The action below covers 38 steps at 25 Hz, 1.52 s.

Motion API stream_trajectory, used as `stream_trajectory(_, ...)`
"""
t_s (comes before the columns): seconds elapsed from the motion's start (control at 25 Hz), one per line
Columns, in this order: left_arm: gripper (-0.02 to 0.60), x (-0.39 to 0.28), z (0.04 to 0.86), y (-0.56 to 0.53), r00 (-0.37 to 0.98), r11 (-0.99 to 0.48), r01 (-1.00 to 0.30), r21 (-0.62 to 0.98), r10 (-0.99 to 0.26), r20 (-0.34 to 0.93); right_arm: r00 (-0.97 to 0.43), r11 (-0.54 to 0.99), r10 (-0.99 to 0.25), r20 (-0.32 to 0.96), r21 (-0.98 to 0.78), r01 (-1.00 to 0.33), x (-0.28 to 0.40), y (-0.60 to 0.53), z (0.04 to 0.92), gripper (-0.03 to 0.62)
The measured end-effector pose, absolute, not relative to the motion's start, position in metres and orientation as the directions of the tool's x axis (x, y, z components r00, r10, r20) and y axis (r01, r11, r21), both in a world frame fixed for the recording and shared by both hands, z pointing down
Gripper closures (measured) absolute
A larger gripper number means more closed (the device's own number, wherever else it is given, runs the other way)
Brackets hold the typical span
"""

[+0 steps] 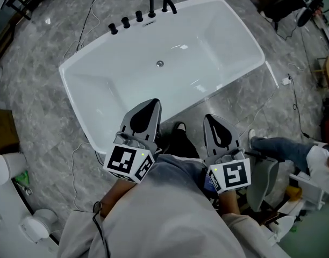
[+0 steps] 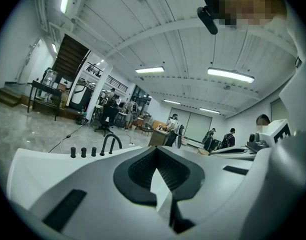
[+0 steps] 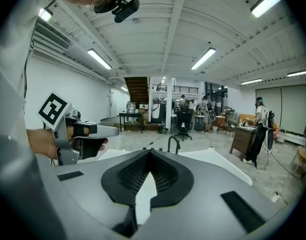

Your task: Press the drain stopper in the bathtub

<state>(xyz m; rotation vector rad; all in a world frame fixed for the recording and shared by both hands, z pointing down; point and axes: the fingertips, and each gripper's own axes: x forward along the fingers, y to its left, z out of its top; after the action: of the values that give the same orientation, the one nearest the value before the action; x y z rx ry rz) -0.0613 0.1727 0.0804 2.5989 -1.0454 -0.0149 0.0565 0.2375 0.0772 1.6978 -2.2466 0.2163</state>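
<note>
A white bathtub (image 1: 105, 79) lies below me on the grey marble floor. Its small round metal drain stopper (image 1: 159, 63) sits in the middle of the tub's bottom. A black faucet (image 1: 162, 3) and several black knobs (image 1: 125, 22) stand on the far rim. My left gripper (image 1: 152, 103) and right gripper (image 1: 210, 118) are held close to my body, over the near rim, well short of the stopper. Both are shut on nothing. In the left gripper view the left gripper (image 2: 155, 150) points level past the faucet (image 2: 110, 143). The right gripper (image 3: 150, 151) also points level, so the stopper is hidden there.
Cables (image 1: 89, 20) trail over the floor behind the tub and along its right side. A person's leg in jeans (image 1: 277, 147) is at the right. A cardboard box (image 1: 3, 130) and white fixtures (image 1: 8, 168) stand at the left. People and desks (image 3: 243, 129) fill the hall.
</note>
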Motion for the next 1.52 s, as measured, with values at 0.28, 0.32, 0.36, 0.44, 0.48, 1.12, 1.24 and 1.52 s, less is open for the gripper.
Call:
stream_trajectory(0.28, 0.577, -0.054, 0.083, 0.144, 0.663, -0.605, -0.732, 0.313, -0.738, 0.123, -0.327, 0.365, -0.89, 0.318, 0.068, -0.928, 0.063, 0.193, 0.073, 0.579)
stream_trajectory(0.32, 0.577, -0.052, 0.084, 0.138, 0.655, -0.597, -0.739, 0.312, -0.745, 0.126, -0.34, 0.378, -0.884, 0.32, 0.065, -0.923, 0.064, 0.186, 0.076, 0.579)
stream_trajectory(0.36, 0.577, -0.051, 0.085, 0.133, 0.644, -0.586, -0.748, 0.31, -0.754, 0.13, -0.355, 0.393, -0.878, 0.322, 0.062, -0.917, 0.065, 0.178, 0.078, 0.579)
stream_trajectory(0.44, 0.575, -0.044, 0.087, 0.121, 0.616, -0.558, -0.772, 0.304, -0.776, 0.138, -0.386, 0.427, -0.861, 0.33, 0.057, -0.902, 0.07, 0.161, 0.082, 0.579)
stream_trajectory(0.48, 0.575, -0.039, 0.089, 0.114, 0.603, -0.546, -0.782, 0.3, -0.785, 0.143, -0.403, 0.444, -0.852, 0.335, 0.055, -0.894, 0.074, 0.152, 0.084, 0.579)
stream_trajectory(1.12, 0.575, 0.039, 0.166, 0.016, 0.374, -0.294, -0.909, 0.295, -0.888, 0.268, -0.593, 0.639, -0.694, 0.408, -0.031, -0.769, 0.136, 0.027, 0.163, 0.579)
stream_trajectory(1.24, 0.577, 0.045, 0.194, 0.001, 0.344, -0.26, -0.922, 0.286, -0.89, 0.299, -0.618, 0.67, -0.657, 0.431, -0.04, -0.741, 0.138, 0.008, 0.19, 0.579)
stream_trajectory(1.52, 0.577, 0.054, 0.272, -0.032, 0.339, -0.236, -0.925, 0.297, -0.865, 0.371, -0.648, 0.722, -0.578, 0.496, -0.06, -0.69, 0.129, -0.027, 0.262, 0.579)
